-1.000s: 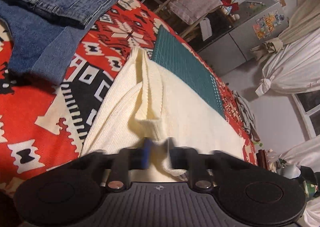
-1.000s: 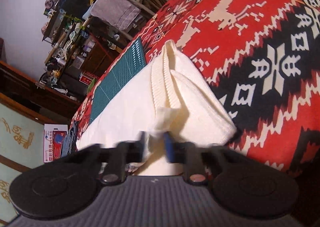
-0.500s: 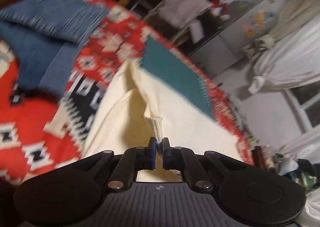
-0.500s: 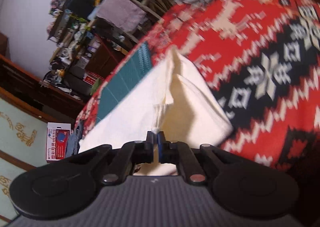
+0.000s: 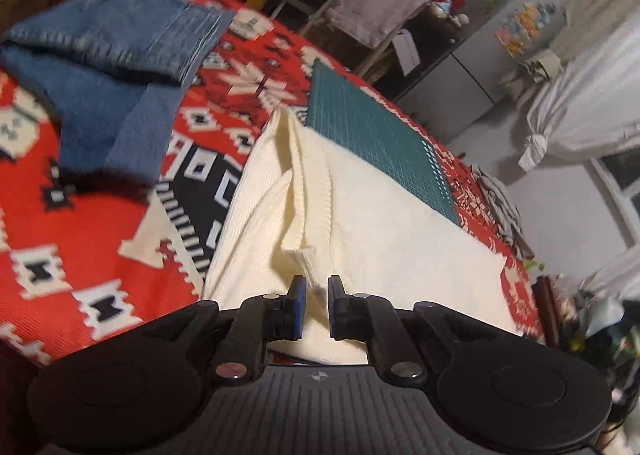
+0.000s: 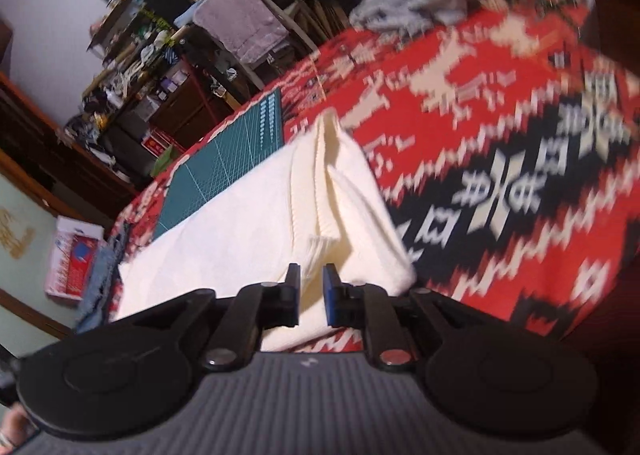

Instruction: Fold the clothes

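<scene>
A: Report surroundings, left to right, left wrist view first.

B: Two pieces of jeans (image 5: 108, 67) lie stacked at far left on the blanket (image 5: 80, 255). One cream sweater (image 5: 360, 223) lies flat at centre. One green mat (image 5: 372, 135) lies beyond it, its near edge under the sweater. One grey garment (image 5: 500, 203) lies at the blanket's far right edge. One towel (image 5: 380, 11) hangs on a rack behind the bed.

A: Left gripper (image 5: 316, 297)?

B: Jaws apart, nothing clamped. One ribbed sleeve cuff (image 5: 298, 247) lies folded onto the sweater just ahead of the fingertips.

A: Right wrist view?

B: One box (image 6: 74, 259) stands at far left past the bed. Then mat (image 6: 224, 175), sweater (image 6: 248, 231), blanket (image 6: 500, 159); this side is motion-blurred.

A: Right gripper (image 6: 311, 287)?

B: Jaws apart, empty. The second cuff (image 6: 326, 247) lies on the sweater just ahead. Nothing stands between either gripper and the sweater.
</scene>
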Motion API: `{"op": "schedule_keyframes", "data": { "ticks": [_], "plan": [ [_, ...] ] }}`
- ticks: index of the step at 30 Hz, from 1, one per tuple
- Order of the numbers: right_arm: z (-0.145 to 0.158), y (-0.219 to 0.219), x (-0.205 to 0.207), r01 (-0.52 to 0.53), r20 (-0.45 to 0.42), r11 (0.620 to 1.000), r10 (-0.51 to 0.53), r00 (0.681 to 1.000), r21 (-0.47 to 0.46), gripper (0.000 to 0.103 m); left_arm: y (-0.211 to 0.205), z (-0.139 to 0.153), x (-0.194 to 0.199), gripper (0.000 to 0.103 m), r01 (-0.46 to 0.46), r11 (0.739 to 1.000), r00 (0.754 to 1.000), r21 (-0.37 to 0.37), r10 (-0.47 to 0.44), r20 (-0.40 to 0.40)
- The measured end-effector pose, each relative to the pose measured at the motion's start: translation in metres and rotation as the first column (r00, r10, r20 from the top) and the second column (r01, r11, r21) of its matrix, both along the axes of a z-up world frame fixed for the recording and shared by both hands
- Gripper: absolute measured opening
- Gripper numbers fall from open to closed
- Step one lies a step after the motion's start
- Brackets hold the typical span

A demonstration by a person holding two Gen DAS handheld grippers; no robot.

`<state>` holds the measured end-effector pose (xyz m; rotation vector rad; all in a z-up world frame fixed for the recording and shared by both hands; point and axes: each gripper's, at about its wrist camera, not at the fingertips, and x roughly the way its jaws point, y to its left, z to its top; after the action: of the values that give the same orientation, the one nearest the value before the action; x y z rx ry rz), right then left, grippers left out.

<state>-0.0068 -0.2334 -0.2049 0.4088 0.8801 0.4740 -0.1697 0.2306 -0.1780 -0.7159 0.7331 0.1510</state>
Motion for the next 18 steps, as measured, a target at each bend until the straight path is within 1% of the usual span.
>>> {"op": "schedule_keyframes", "data": {
  "ticks": [1, 5, 8, 9, 10, 13, 15, 17, 18],
  "plan": [
    [0.005, 0.003, -0.002, -0.018, 0.024, 1.000, 0.019, 1.000, -0.017, 0.027, -0.003, 0.004, 0.000, 0.009, 0.014, 1.000, 1.000, 0.020, -0.014, 0.009],
    [0.022, 0.026, -0.007, -0.109, 0.119, 0.991, 0.119, 0.986, -0.083, 0.028, -0.019, 0.017, 0.009, 0.009, 0.088, 0.993, 0.993, 0.081, -0.094, 0.074],
    [0.022, 0.052, -0.009, -0.174, 0.154, 0.975, 0.194, 0.969, -0.138, 0.028, -0.035, 0.016, 0.026, 0.010, 0.157, 0.982, 0.981, 0.109, -0.168, 0.100],
    [0.019, 0.061, -0.012, -0.192, 0.167, 0.966, 0.221, 0.961, -0.173, 0.028, -0.041, 0.013, 0.032, 0.010, 0.178, 0.977, 0.976, 0.114, -0.190, 0.104],
    [0.017, 0.070, -0.014, -0.210, 0.180, 0.955, 0.248, 0.952, -0.209, 0.028, -0.047, 0.010, 0.037, 0.010, 0.200, 0.971, 0.972, 0.129, -0.214, 0.101],
    [0.010, 0.093, -0.026, -0.256, 0.210, 0.911, 0.332, 0.919, -0.323, 0.028, -0.066, 0.001, 0.047, 0.010, 0.254, 0.947, 0.962, 0.198, -0.268, 0.050],
    [0.005, 0.101, -0.036, -0.273, 0.213, 0.879, 0.375, 0.902, -0.392, 0.028, -0.076, -0.006, 0.047, 0.010, 0.291, 0.931, 0.953, 0.220, -0.301, 0.014],
    [0.000, 0.106, -0.043, -0.278, 0.213, 0.852, 0.402, 0.891, -0.444, 0.028, -0.084, -0.014, 0.044, 0.010, 0.325, 0.912, 0.944, 0.250, -0.330, -0.022],
    [-0.003, 0.107, -0.046, -0.278, 0.211, 0.843, 0.408, 0.888, -0.461, 0.029, -0.088, -0.015, 0.040, 0.011, 0.334, 0.902, 0.939, 0.274, -0.342, -0.021]
  ]
}}
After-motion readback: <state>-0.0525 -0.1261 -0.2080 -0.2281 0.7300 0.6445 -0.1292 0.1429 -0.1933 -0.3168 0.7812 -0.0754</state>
